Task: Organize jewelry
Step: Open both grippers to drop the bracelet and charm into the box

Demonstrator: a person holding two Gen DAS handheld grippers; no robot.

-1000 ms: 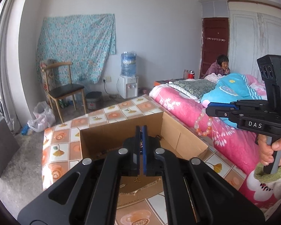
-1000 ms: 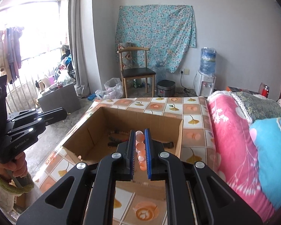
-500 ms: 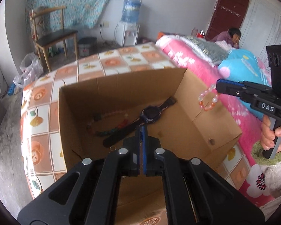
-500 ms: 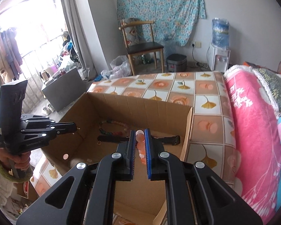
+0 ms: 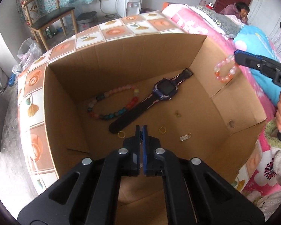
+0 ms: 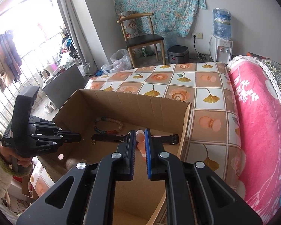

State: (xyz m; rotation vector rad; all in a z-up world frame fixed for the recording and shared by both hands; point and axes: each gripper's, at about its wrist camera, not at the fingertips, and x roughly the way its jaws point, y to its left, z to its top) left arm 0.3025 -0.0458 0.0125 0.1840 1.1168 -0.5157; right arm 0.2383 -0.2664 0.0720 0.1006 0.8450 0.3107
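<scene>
Pink bracelet held over the box, ready to go in

Left wrist view: left tongs (image 5: pixel 141 129) pinched shut and empty above the cardboard box (image 5: pixel 65 97); the pink bead bracelet (image 5: pixel 225 71) hangs from the right tongs (image 5: pixel 236 55) over the right wall. Right wrist view: right tongs (image 6: pixel 140 136) clamp the bracelet (image 6: pixel 140 142), watch (image 6: pixel 164 137) lying crosswise below, open floor nearer

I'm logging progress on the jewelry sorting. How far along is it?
Already in the cardboard box: a multicolored bead bracelet, a watch, two gold rings and smaller pieces. In hand: the right claw is shut on a pink-orange bead bracelet, hanging above the box's right wall. The left claw is shut over the box floor. Left: lowering and releasing that bracelet.
</scene>
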